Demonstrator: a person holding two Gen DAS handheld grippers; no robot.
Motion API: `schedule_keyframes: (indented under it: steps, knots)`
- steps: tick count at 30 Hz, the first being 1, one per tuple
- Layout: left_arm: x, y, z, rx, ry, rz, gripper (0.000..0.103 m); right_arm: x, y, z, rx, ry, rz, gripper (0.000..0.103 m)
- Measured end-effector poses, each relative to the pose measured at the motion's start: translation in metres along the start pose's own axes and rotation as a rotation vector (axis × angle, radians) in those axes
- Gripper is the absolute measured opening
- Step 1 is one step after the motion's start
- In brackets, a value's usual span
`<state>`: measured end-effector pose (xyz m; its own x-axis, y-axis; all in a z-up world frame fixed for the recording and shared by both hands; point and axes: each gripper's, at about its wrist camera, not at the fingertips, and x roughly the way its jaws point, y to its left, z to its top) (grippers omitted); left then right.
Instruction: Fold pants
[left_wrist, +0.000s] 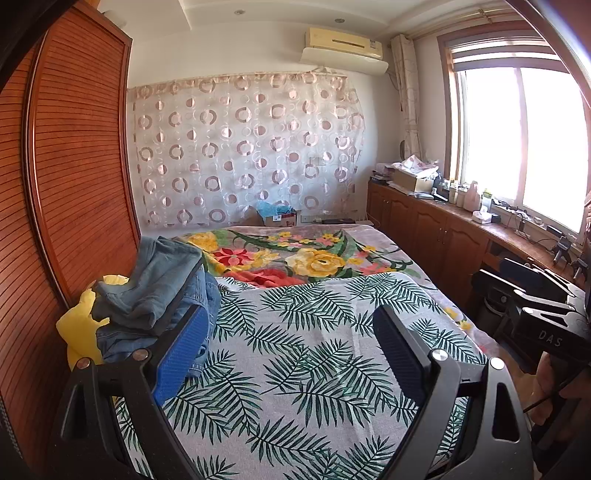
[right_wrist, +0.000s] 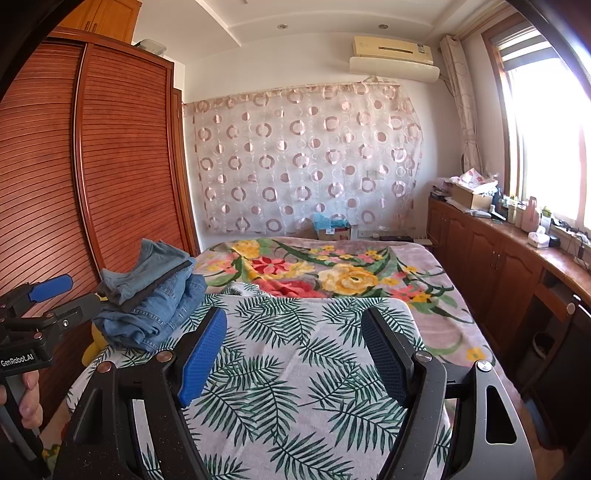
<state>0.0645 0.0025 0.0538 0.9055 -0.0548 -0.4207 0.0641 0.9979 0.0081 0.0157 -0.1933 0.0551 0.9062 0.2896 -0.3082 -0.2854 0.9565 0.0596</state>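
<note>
We log crumpled denim pants (left_wrist: 155, 291) heaped beside the louvred wardrobe (left_wrist: 74, 177); our left gripper (left_wrist: 291, 339) and right gripper (right_wrist: 295, 343) hold fingers apart, empty.

You have a heap of blue denim pants (left_wrist: 155, 295) (right_wrist: 147, 299), crumpled and unfolded, lighter washed fabric on top, darker jeans beneath. It sits at the left edge of the leaf-print sheet (left_wrist: 295, 350) (right_wrist: 295, 369), partly over a yellow cushion (left_wrist: 79, 325).
</note>
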Motion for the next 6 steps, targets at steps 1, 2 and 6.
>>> schedule_keyframes:
  steps: [1, 2, 6]
  knots:
    - [-0.0006, -0.0001, 0.0001, 0.000, 0.000, 0.000, 0.091, 0.0001, 0.0000, 0.0002, 0.000, 0.000, 0.000, 0.077]
    - [0.0006, 0.0001, 0.0000, 0.001, 0.000, 0.000, 0.091, 0.0000, -0.0002, -0.0001, -0.001, 0.000, 0.001, 0.077]
    - [0.0008, 0.0003, -0.0001, 0.000, -0.001, 0.000, 0.091, 0.0001, 0.0000, -0.0002, -0.001, 0.001, 0.001, 0.077]
